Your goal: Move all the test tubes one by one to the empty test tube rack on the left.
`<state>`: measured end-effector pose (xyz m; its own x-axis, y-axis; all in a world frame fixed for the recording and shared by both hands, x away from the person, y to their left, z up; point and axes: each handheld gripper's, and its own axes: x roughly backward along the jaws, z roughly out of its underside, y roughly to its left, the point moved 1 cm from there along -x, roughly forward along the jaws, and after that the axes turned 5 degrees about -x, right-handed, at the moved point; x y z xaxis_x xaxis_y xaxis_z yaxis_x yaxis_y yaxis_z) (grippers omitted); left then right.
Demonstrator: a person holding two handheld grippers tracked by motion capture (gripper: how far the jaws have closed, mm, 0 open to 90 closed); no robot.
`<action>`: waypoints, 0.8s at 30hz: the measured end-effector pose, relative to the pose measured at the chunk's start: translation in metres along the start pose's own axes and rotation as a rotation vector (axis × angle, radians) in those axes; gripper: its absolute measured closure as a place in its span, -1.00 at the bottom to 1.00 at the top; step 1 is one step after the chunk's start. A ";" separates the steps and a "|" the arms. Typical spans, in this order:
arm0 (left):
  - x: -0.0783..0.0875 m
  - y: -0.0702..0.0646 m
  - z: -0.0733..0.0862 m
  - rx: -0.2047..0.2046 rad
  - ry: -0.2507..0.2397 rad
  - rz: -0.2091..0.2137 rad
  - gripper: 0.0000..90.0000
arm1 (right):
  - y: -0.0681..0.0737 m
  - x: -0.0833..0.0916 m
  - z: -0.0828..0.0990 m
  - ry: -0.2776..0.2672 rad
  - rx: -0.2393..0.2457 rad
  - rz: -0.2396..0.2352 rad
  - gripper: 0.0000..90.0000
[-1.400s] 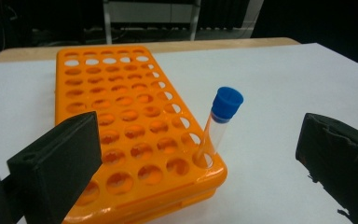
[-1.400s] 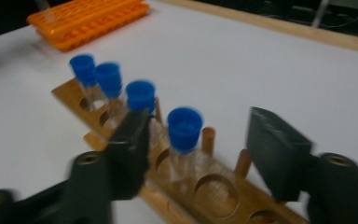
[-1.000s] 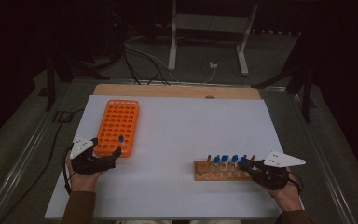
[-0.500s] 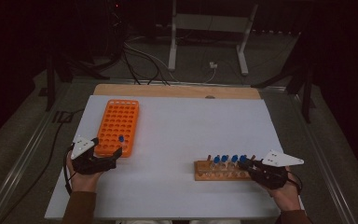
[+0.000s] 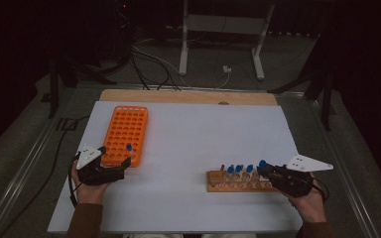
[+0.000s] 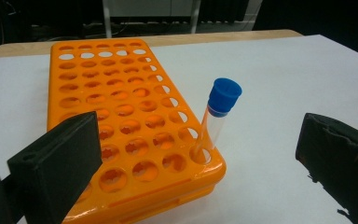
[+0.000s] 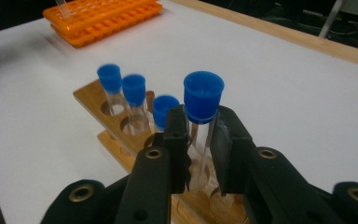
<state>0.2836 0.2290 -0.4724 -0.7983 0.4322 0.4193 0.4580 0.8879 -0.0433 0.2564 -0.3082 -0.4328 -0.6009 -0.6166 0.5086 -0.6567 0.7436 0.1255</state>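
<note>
- Two grippers are working over the white table top (image 5: 188, 148), one in each of my hands.
- My right gripper (image 7: 198, 140) is pinching a clear tube with a blue cap (image 7: 203, 100) — jaws narrow, closing on the glass just under the cap, above the wooden rack (image 5: 233, 182) at the table's near right.
- Three more blue-capped tubes (image 7: 121, 91) are standing in that rack's holes behind it.
- My left gripper (image 6: 196, 154) is hanging wide, gripping nothing.
- It is facing the orange rack (image 6: 121, 116) — one blue-capped tube (image 6: 216, 116) is leaning in the near corner hole.
</note>
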 end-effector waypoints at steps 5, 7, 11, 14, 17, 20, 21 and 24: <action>-0.001 -0.001 0.000 -0.006 0.008 -0.005 -0.98 | -0.002 0.006 -0.009 -0.019 -0.017 -0.018 0.72; -0.001 -0.001 0.000 -0.005 0.007 -0.004 -0.98 | -0.003 0.007 -0.013 -0.015 -0.018 -0.014 0.72; 0.000 0.000 0.000 -0.005 0.005 0.005 -0.95 | -0.004 0.011 -0.021 -0.027 -0.023 -0.028 0.72; 0.000 -0.001 0.000 -0.006 0.002 0.013 -0.93 | -0.005 0.015 -0.027 -0.041 -0.024 -0.032 0.72; -0.001 -0.001 0.000 -0.007 0.005 0.017 -0.93 | -0.005 0.018 -0.034 -0.051 -0.016 -0.028 0.72; -0.002 -0.002 -0.001 -0.011 0.005 0.018 -0.95 | -0.006 0.017 -0.042 -0.063 -0.013 -0.026 0.72; -0.002 -0.003 -0.001 -0.011 0.005 0.018 -0.95 | -0.007 0.016 -0.044 -0.064 -0.010 -0.024 0.72; -0.002 -0.003 0.000 -0.014 0.007 0.017 -0.96 | -0.008 0.009 -0.050 -0.068 -0.016 -0.027 0.72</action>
<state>0.2841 0.2254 -0.4727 -0.7877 0.4460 0.4250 0.4767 0.8782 -0.0381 0.2784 -0.3068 -0.3866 -0.6133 -0.6520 0.4457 -0.6659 0.7304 0.1522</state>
